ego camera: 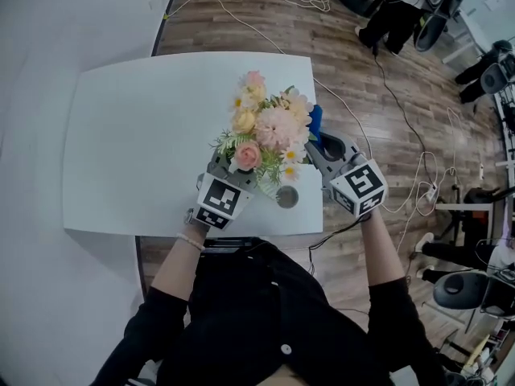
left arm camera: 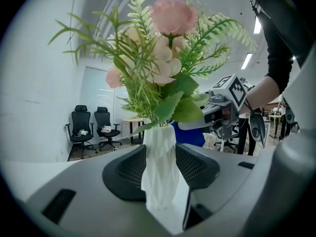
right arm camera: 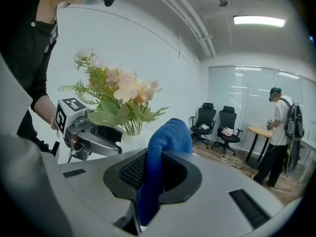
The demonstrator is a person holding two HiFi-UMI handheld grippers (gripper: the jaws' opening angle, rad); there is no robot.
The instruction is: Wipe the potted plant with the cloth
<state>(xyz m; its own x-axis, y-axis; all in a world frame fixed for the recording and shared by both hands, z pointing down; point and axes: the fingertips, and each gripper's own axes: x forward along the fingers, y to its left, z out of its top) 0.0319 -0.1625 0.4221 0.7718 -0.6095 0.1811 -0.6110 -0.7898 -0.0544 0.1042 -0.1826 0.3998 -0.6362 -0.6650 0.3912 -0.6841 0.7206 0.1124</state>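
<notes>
A white tabletop [ego camera: 137, 135] stands on a wooden floor [ego camera: 241, 14], and cables [ego camera: 402, 127] lie across the floor.

The head view looks down from above. It shows both claws at the near edge of the tabletop, with the potted plant [ego camera: 265, 127] between them. From here you see the tops of the pink, cream and white flowers, but not the pot. A small round hole [ego camera: 287, 197] in the tabletop sits between the two claws.

The left gripper view shows the pot: a white vase [left arm camera: 160, 174] with folded ridges. The left claw [left arm camera: 160, 157] is pinching it, with one dark pad pressed on each side. The flowers and green leaves rise high above this claw. Black office chairs [left arm camera: 91, 127] stand by the far wall.

The right gripper view shows the right claw [right arm camera: 155, 169] pressed shut on the blue cloth [right arm camera: 168, 137], which sticks up past its tips. The plant is just ahead of this claw, a little to its left. The cloth is close to the leaves, but I cannot tell if it touches them. Only this view shows a person [right arm camera: 279, 132] standing far back and a long ceiling light [right arm camera: 259, 19].

The only print to be seen is the black and white square pattern on each claw's cube [ego camera: 221, 201].
</notes>
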